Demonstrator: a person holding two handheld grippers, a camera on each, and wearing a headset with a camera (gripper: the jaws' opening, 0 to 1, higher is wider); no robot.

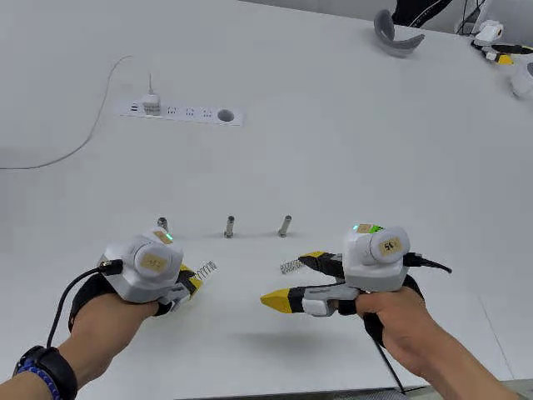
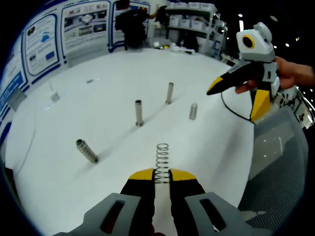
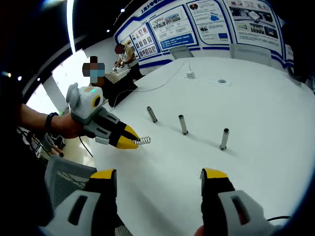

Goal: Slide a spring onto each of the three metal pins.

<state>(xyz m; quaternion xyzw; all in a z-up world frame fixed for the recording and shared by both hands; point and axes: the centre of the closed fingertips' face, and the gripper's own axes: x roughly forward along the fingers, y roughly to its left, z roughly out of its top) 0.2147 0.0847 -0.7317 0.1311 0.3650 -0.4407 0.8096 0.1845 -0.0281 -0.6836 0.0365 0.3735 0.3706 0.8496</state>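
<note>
At the bottom left of the head view, our left hand [image 1: 107,315], with a dark band on its wrist, grips the white-bodied, yellow-tipped left tool [image 1: 190,280] from behind. The knuckles are up and the tool points up and to the right across the white worktop [image 1: 333,150]. Its jaws are clenched on one end of a small coiled steel spring [image 1: 206,269], which sticks straight out from between the yellow tips in the left gripper view.

At the bottom right, our right hand [image 1: 401,315] holds the matching right tool [image 1: 288,277] turned on its side and pointing left, its jaws released and spread wide apart. A loose steel spring [image 1: 291,266] lies on the worktop just beside the tip of the upper jaw.

Beyond the tools, in mid-frame, we see three short metal pins standing upright in a row. The left pin [image 1: 162,223], partly behind the left tool, has a spring around it, as the right gripper view shows. The middle pin [image 1: 229,226] and the right pin [image 1: 285,225] are bare.

Further up on the left lies a white power strip [image 1: 179,111] with a plug in it, and a thin white cable [image 1: 92,133] curves off toward the left edge.
</note>
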